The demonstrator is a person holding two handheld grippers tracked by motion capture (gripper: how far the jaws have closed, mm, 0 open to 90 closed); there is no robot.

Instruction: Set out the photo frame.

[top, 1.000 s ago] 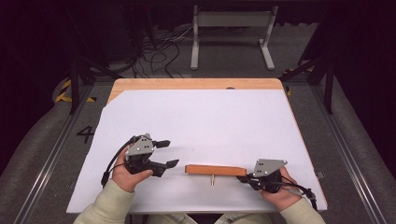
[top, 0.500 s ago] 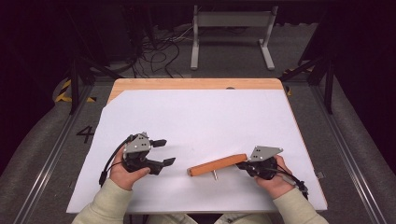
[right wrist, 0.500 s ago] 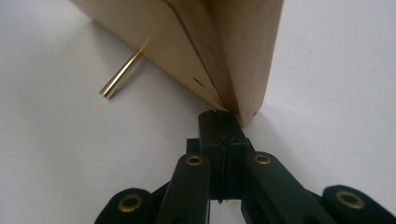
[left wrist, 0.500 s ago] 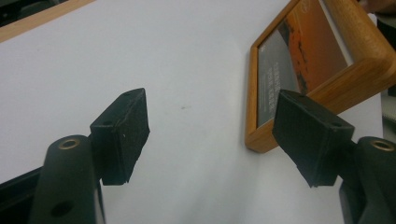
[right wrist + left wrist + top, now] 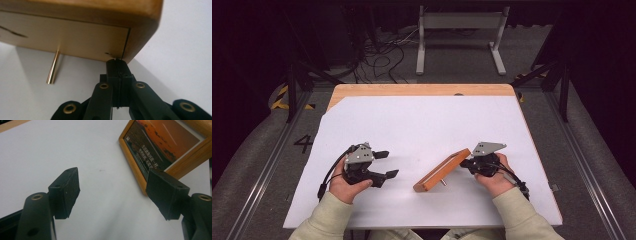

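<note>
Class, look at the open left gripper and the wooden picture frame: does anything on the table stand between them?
Nothing visible does. Bare white table separates the left gripper from the frame. In the left gripper view the frame lies just past its open jaws. The right gripper is at the frame's far end, its jaws closed against the corner.

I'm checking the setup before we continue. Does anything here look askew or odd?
The wooden picture frame lies diagonally across the white table cover, not square to it. The right claw is shut, its tips at one corner; the brass stand pin pokes out from the back. The left claw is open and empty.
</note>
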